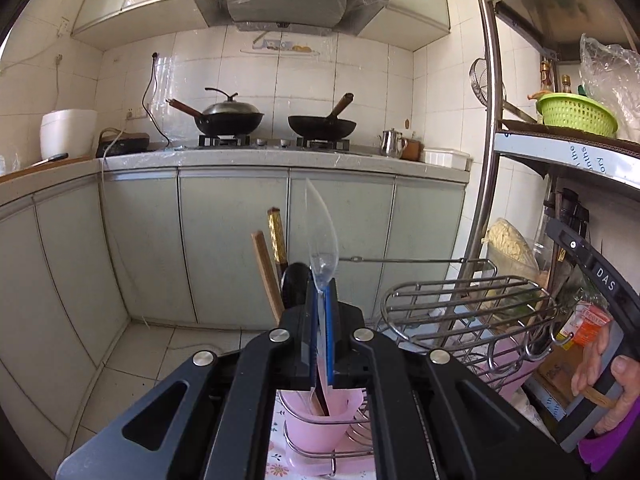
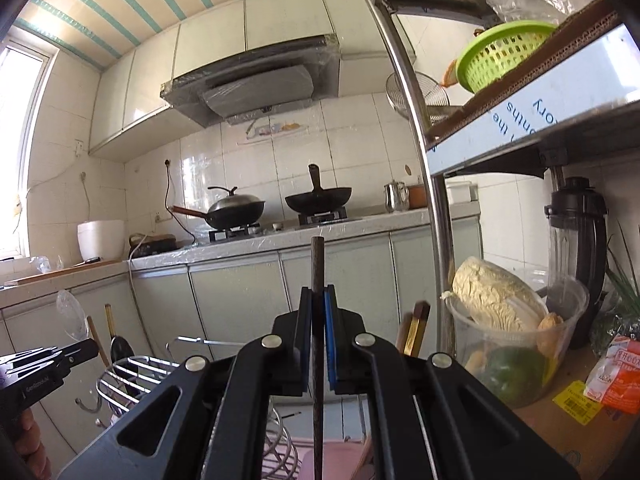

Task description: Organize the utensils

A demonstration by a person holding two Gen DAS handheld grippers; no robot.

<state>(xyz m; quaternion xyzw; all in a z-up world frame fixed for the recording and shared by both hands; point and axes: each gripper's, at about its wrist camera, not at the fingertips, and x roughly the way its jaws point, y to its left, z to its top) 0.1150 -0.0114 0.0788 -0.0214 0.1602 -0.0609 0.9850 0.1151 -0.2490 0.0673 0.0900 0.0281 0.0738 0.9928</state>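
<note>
Your left gripper (image 1: 320, 292) clamps a clear plastic spoon (image 1: 322, 236) upright above the pink holder (image 1: 316, 420), while your right gripper (image 2: 319, 300) pinches 1 dark chopstick (image 2: 317, 264) beside the shelf post (image 2: 436, 240).

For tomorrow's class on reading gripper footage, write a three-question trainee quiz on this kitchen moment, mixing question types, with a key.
1. True or false: the left gripper is shut on a clear plastic spoon.
2. What does the right gripper hold? A) dark chopstick B) fork C) ladle
3. Fill in: below the left gripper sits a ____ utensil cup in a wire rack.

Key: 1 true; 2 A; 3 pink.
</note>
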